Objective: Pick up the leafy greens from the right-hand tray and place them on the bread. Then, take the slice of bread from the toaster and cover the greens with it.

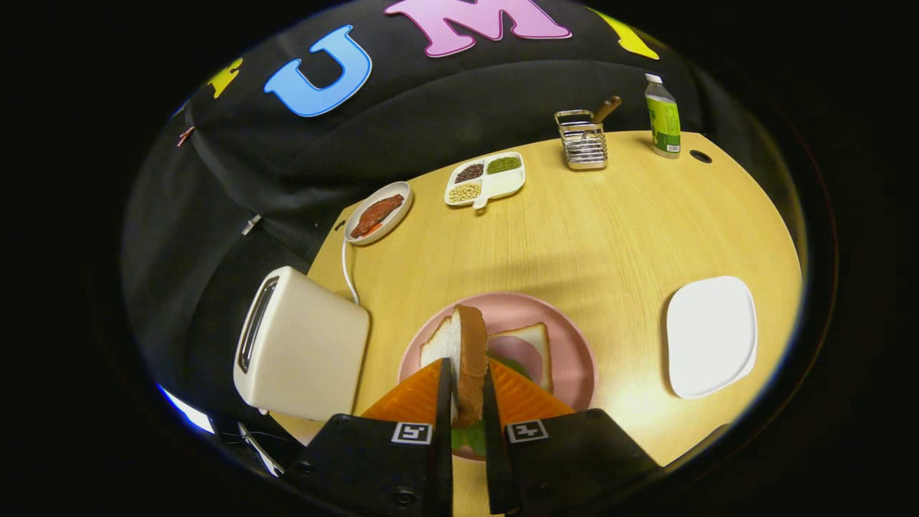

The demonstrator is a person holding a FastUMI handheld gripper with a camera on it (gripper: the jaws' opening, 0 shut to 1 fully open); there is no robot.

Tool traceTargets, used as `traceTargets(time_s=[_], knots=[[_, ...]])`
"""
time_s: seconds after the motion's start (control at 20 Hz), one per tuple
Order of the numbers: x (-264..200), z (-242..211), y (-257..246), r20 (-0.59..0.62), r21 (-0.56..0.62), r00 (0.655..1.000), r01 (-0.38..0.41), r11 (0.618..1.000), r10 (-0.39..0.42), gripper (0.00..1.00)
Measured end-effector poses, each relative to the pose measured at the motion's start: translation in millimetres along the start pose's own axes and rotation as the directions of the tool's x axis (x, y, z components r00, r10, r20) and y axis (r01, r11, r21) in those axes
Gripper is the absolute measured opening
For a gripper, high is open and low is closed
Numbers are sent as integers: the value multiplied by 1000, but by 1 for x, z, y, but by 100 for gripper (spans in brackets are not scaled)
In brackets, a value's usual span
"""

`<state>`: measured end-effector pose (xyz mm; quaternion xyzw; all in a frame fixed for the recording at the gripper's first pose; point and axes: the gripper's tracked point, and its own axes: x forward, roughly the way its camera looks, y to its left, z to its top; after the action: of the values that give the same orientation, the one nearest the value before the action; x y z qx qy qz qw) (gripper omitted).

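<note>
Bread slice (463,352), white crumb and brown crust, stands on edge, clenched between both fingers of the tool (467,402) above the pink plate (574,345).
Beneath it on the plate lie leafy greens (513,366) over another slice (535,345). At nine o'clock stands a smooth cream toaster (301,345); at three o'clock a white square tray (711,334), all on the wood-grain desk (574,237).

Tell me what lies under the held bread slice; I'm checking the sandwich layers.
The gripper is shut on the bread slice, held upright over the pink plate. Beneath it lie another bread slice and leafy greens; the fingers and held slice partly cover them.
</note>
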<state>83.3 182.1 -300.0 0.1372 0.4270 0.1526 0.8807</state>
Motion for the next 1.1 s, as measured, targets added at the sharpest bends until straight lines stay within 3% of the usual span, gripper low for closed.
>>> traceTargets(time_s=[0.05, 0.1, 0.3, 0.35, 0.55, 0.6, 0.9, 1.1], knots=[[1, 0, -7, 2, -2, 1000, 23, 1000, -23, 24], [2, -2, -16, 5, -10, 998, 55, 998, -55, 34], [1, -2, -35, 12, -26, 993, 118, 993, -118, 52], [-1, 0, -38, 21, -24, 992, 125, 992, -125, 52], [-10, 12, -33, 68, -24, 992, 104, 994, -102, 80], [-16, 18, -30, 92, -27, 992, 93, 995, -90, 99], [-56, 61, -21, 229, -89, 968, 123, 988, -100, 99], [-100, 103, -15, 375, -141, 920, 176, 974, -112, 99]])
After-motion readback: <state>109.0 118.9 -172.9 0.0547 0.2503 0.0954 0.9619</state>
